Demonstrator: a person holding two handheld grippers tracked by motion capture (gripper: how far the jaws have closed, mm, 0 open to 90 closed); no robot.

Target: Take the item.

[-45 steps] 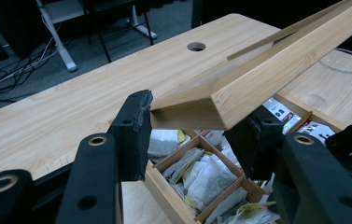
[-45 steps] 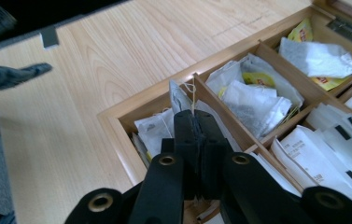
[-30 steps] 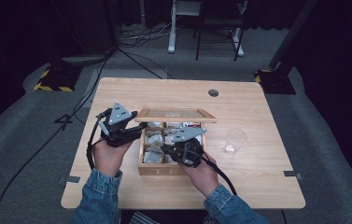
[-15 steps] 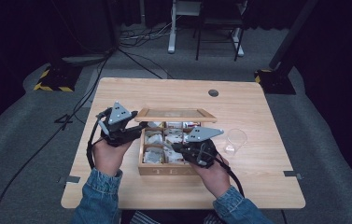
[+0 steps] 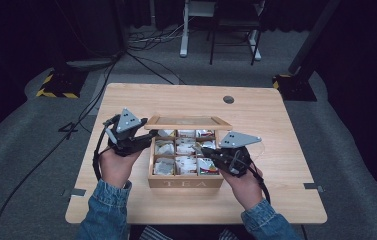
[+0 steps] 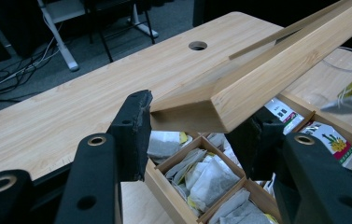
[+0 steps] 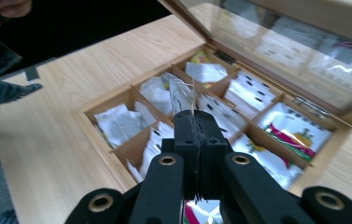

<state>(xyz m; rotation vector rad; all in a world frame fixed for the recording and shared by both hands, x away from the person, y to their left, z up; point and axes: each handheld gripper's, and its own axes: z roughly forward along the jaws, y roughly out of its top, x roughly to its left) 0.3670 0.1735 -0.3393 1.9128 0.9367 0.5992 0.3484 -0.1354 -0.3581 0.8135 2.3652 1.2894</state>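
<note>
A wooden tea box [image 5: 186, 183] marked TEA stands mid-table, its compartments full of tea bags. Its glass-paned lid [image 5: 188, 121] is raised. My left gripper [image 5: 150, 136] is shut on the lid's left corner; in the left gripper view the lid frame [image 6: 220, 105] sits between the two black jaws. My right gripper [image 5: 209, 152] hovers over the box's right side, shut on a tea bag. In the right gripper view the tea bag [image 7: 182, 95] sticks up from the pinched jaws of the right gripper [image 7: 194, 116], above the open compartments of the box [image 7: 89, 133].
A clear glass cup [image 5: 260, 146] stands on the table just right of the box, behind my right hand. A round cable hole [image 5: 228, 99] lies near the far edge. Bare wood [image 5: 126, 200] flanks the box on both sides.
My right gripper has moved to the right and slightly up, from over the box's middle toward its right side, with the tea bag still pinched. The left gripper and the lid stayed put.
</note>
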